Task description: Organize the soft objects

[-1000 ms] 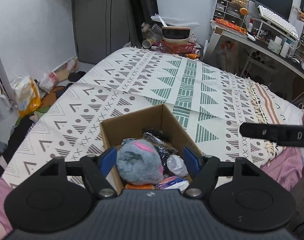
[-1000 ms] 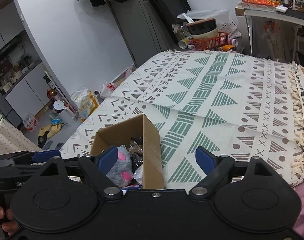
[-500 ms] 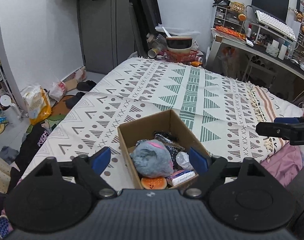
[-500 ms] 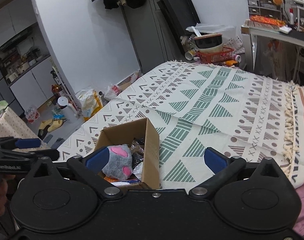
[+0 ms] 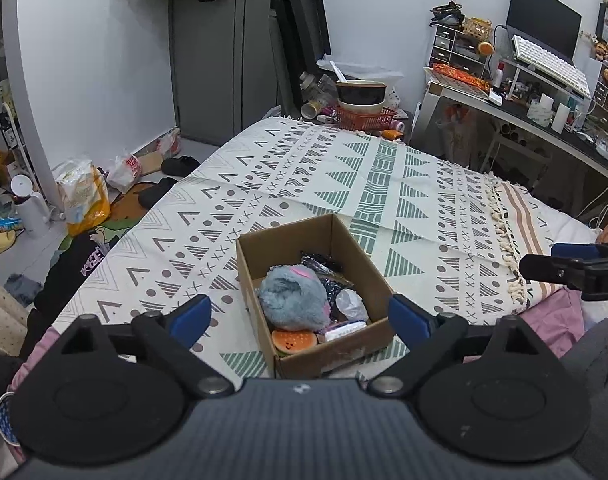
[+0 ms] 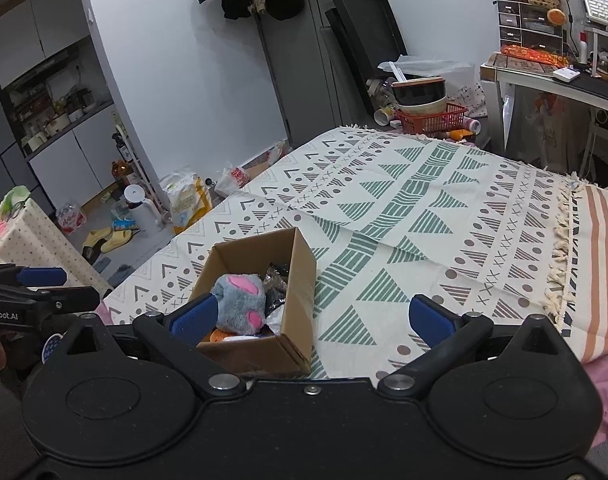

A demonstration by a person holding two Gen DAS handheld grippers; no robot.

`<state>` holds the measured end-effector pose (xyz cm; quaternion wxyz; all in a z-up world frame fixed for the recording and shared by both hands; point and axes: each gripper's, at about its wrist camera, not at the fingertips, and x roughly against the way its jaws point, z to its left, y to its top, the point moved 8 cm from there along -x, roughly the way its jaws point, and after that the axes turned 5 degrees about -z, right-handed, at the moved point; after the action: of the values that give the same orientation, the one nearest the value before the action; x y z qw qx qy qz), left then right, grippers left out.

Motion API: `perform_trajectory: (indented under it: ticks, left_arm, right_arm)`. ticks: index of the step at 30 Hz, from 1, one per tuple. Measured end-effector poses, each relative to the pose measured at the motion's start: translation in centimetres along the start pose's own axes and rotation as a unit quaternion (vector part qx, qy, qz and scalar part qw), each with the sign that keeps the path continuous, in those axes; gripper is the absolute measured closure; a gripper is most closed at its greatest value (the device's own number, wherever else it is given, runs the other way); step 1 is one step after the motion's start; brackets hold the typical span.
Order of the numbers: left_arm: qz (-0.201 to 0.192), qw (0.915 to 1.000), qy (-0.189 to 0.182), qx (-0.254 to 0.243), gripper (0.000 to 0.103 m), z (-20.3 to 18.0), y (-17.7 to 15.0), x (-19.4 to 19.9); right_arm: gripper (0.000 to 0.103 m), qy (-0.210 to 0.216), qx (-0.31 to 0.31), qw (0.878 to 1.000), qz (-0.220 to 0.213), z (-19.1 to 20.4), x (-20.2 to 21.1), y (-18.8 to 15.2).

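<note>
A cardboard box sits near the front edge of the patterned bedspread. It holds a grey plush paw with pink pads, a small burger-shaped squishy, a dark crinkly bag and a white packet. My left gripper is open, above and short of the box, nothing between its blue fingertips. My right gripper is open too, empty, to the right of the box. Each gripper shows at the edge of the other's view.
The bedspread stretches away beyond the box. A red basket with stacked bowls stands past the bed's far end. A cluttered desk runs along the right. Bags, slippers and bottles litter the floor at left.
Both grippers have pulled back and up from the box, so it looks smaller and farther. The grey plush paw stays in the box. Both stay open.
</note>
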<state>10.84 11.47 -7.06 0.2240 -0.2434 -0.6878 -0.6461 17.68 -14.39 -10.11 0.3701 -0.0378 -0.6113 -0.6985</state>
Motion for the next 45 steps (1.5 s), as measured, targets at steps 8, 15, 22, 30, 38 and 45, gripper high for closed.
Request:
perform_trajectory:
  ticks: [8, 15, 22, 30, 38, 45]
  left_arm:
    - [-0.012, 0.9999, -0.007, 0.002, 0.002, -1.9, 0.3, 2.1]
    - [-0.018, 0.9998, 0.004, -0.001, 0.002, -2.8, 0.1, 2.6]
    - [-0.01, 0.9999, -0.003, 0.009, 0.002, -3.2, -0.4, 2.4]
    - [-0.011, 0.9999, 0.0, 0.006, 0.002, -3.3, -0.5, 2.3]
    - [-0.009, 0.9999, 0.003, 0.004, 0.002, -3.7, -0.3, 1.9]
    - [-0.009, 0.9999, 0.006, 0.002, 0.002, -4.1, -0.5, 1.6]
  right_arm:
    - [0.0, 0.006, -0.004, 1.0, 0.002, 0.1, 2.2, -0.4]
    - [0.0, 0.001, -0.023, 1.0, 0.017, -0.2, 3.1, -0.7]
    - [0.0, -0.007, -0.009, 1.0, 0.02, 0.4, 3.6, -1.0]
    - [0.0, -0.02, -0.002, 1.0, 0.02, 0.3, 3.9, -0.9]
    - [0.0, -0.03, 0.0, 0.999, 0.022, -0.1, 4.0, -1.1]
    - [0.0, -0.041, 0.002, 0.999, 0.024, -0.6, 4.0, -1.2]
